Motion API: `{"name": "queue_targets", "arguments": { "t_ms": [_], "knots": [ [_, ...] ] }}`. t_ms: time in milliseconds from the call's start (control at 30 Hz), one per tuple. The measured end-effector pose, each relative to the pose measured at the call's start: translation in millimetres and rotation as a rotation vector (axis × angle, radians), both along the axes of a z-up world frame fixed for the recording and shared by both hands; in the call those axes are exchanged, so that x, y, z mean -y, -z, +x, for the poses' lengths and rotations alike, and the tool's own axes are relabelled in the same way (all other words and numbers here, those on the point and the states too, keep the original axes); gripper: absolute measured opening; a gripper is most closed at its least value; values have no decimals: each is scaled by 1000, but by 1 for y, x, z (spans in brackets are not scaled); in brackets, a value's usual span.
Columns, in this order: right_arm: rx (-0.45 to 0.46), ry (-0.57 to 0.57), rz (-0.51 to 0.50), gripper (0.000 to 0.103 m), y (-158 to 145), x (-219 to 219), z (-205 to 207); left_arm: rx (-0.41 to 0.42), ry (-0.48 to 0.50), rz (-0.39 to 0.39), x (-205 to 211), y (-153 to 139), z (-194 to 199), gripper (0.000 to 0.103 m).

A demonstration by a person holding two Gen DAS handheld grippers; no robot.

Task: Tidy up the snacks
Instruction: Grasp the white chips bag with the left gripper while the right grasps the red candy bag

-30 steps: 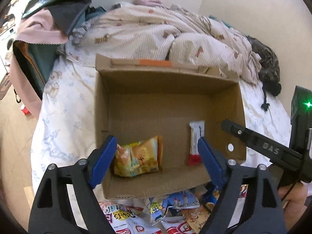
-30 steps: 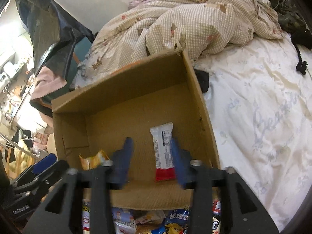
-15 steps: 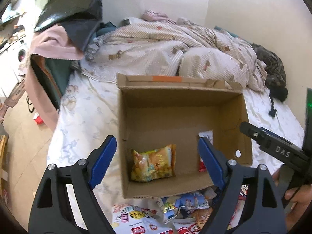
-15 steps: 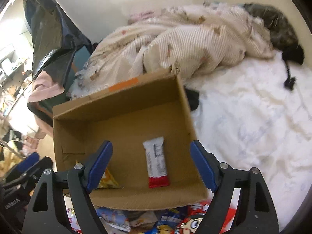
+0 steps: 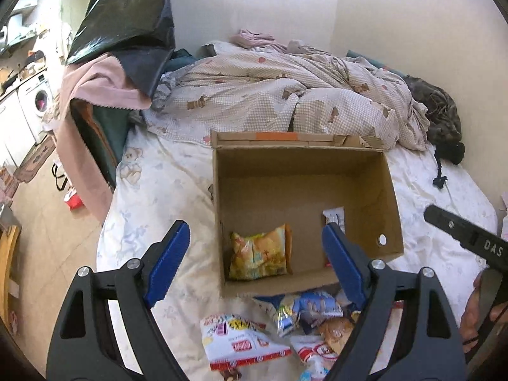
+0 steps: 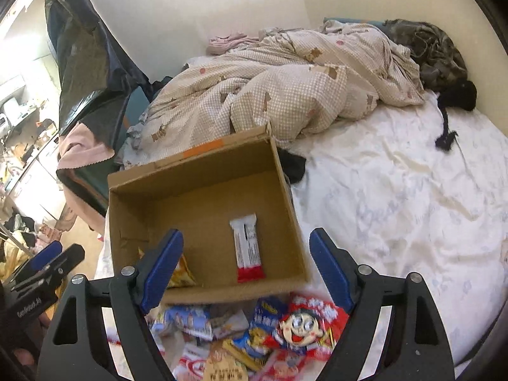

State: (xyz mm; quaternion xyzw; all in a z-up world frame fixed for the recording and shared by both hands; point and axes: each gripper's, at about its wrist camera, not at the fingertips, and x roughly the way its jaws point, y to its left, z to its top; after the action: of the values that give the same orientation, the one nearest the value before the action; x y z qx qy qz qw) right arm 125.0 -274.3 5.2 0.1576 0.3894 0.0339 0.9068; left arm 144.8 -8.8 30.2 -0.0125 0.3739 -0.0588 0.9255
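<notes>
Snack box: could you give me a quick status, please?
Left gripper and right gripper open, both empty. Cardboard box holds a yellow snack bag and a red-and-white bar. Snack pile waits outside. Nothing blocking.

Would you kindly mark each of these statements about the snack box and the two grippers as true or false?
1. The cardboard box holds two snacks. True: a yellow-orange bag and a white and red bar.
2. The right gripper is clamped on the bar. False: its jaws stand open and empty above the box's near edge.
3. A pile of loose snacks lies on the bed in front of the box. True.
4. The left gripper holds the yellow-orange bag. False: it is open and holds nothing; the bag lies on the box floor.
5. The box's flaps are closed. False: it is open at the top.
</notes>
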Motion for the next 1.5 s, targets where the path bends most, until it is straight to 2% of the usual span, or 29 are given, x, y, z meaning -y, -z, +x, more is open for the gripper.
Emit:
{"name": "queue_targets", "arguments": {
  "t_ms": [233, 333, 467, 633, 700, 900, 1000, 1167, 1300, 1500],
  "knots": [
    [-50, -8, 31, 84, 10, 8, -34, 73, -74, 26, -16, -2, -28, 83],
    [-65, 0, 40, 84, 14, 12, -42, 41, -90, 8, -24, 1, -36, 83],
    [-85, 13, 60, 84, 18, 19, -50, -56, -92, 23, -27, 10, -41, 83],
    [-104, 35, 52, 84, 22, 28, -53, -113, -103, -11, -33, 18, -57, 83],
    [-117, 53, 47, 84, 25, 33, -54, -133, -100, -1, -32, 21, -59, 83],
    [-173, 139, 113, 84, 35, 57, -54, -170, -103, 15, -30, 28, -63, 83],
    [-246, 179, 82, 84, 47, 60, -49, -208, -139, 0, -37, 37, -62, 83],
    [-369, 194, 129, 84, 75, 59, -41, -253, -169, 7, -41, 48, -59, 83],
    [-462, 191, 193, 84, 101, 56, -26, -301, -203, -43, -50, 56, -55, 83],
    [-577, 165, 182, 85, 139, 46, 7, -335, -258, -85, -63, 62, -48, 83]
  ]
}}
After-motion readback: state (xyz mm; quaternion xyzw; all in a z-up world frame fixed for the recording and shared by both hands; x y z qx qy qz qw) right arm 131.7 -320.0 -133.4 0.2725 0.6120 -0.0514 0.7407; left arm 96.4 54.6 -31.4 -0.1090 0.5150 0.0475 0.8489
